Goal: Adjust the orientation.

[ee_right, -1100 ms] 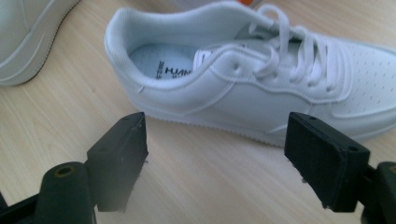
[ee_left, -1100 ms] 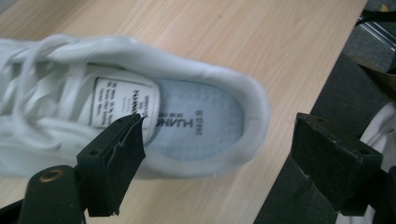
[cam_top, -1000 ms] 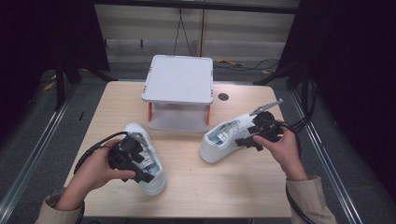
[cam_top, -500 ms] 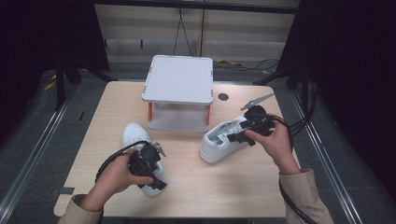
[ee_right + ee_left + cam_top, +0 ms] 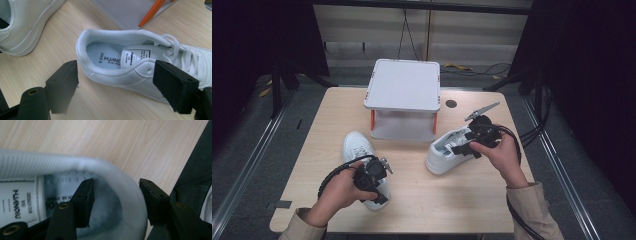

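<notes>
Left gripper closing on near-left sneaker's heel collar; right gripper released over the right sneaker.

Left gripper (image 5: 373, 176) sits on the left sneaker (image 5: 358, 146) at the table's (image 5: 412, 200) near-left: one jaw inside the shoe, one outside the padded heel rim, jaws just been closing, not visibly pinching yet. Right gripper (image 5: 478, 136) hangs jaws wide above the right sneaker (image 5: 140, 65), gripping nothing; that shoe lies just right of the white stand (image 5: 404, 87).

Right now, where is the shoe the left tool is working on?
In the high view the left shoe lies at the table's front left, toe toward the white stand. The left tool straddles its heel collar.
</notes>
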